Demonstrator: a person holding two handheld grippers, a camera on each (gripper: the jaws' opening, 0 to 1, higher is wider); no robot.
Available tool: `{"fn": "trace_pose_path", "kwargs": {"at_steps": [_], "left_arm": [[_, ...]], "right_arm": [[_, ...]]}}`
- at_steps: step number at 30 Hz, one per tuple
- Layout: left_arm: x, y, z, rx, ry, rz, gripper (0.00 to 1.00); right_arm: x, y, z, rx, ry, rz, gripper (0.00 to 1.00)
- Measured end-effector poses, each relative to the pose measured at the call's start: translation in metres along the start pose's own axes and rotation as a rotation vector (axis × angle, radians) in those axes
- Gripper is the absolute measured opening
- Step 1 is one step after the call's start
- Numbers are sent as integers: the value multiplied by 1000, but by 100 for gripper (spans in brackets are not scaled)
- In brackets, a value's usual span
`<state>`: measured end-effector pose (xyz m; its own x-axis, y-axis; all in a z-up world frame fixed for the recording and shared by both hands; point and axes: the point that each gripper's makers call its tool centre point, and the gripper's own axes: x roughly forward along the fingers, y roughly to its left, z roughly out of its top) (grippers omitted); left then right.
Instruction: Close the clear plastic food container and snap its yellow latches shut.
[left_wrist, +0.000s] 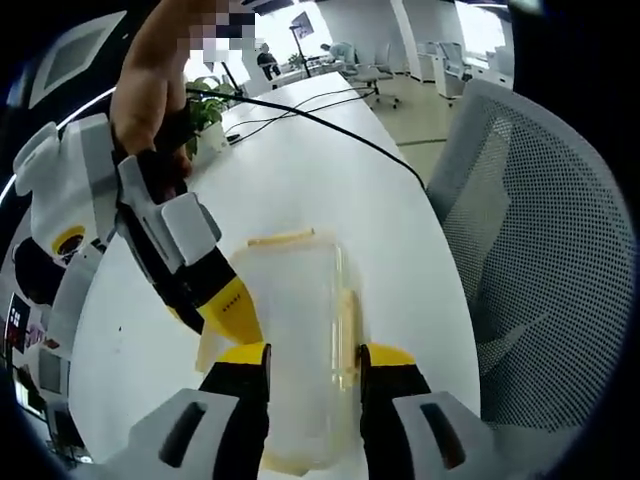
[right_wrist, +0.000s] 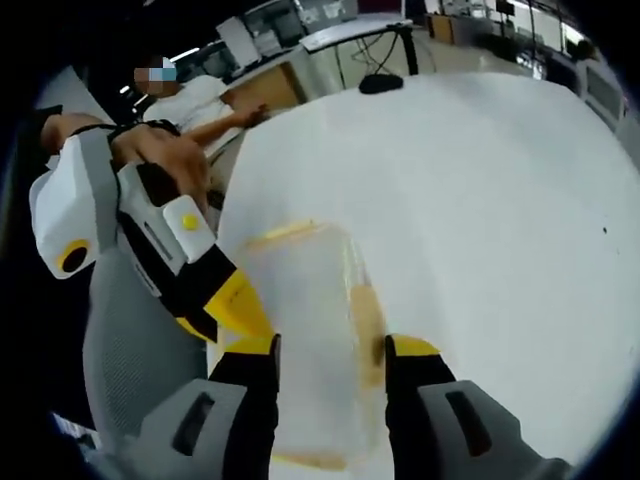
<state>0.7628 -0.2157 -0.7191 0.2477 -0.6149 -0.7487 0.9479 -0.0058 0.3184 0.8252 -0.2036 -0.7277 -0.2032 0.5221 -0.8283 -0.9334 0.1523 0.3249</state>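
Clear plastic with yellow latches along its edges, the container (left_wrist: 300, 340) lies flat on the white counter (left_wrist: 300, 160), lid seemingly down. The left gripper (left_wrist: 315, 362) and right gripper (right_wrist: 330, 355) face it from opposite ends, fingers (left_wrist: 245, 358) open and straddling it, probably to steady it and press the latches (right_wrist: 366, 318). Neither grips anything.

Both the left gripper (left_wrist: 313, 357) and the right gripper (right_wrist: 331, 349) have black jaws with yellow tips, grey slotted shoulders and white housings.
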Motion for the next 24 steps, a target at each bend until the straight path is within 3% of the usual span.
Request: {"fn": "trace_pose_path", "kwargs": {"at_steps": [24], "left_arm": [[3, 0, 0, -15, 10, 31, 27]], "right_arm": [[2, 1, -2, 9, 13, -12, 36]]}}
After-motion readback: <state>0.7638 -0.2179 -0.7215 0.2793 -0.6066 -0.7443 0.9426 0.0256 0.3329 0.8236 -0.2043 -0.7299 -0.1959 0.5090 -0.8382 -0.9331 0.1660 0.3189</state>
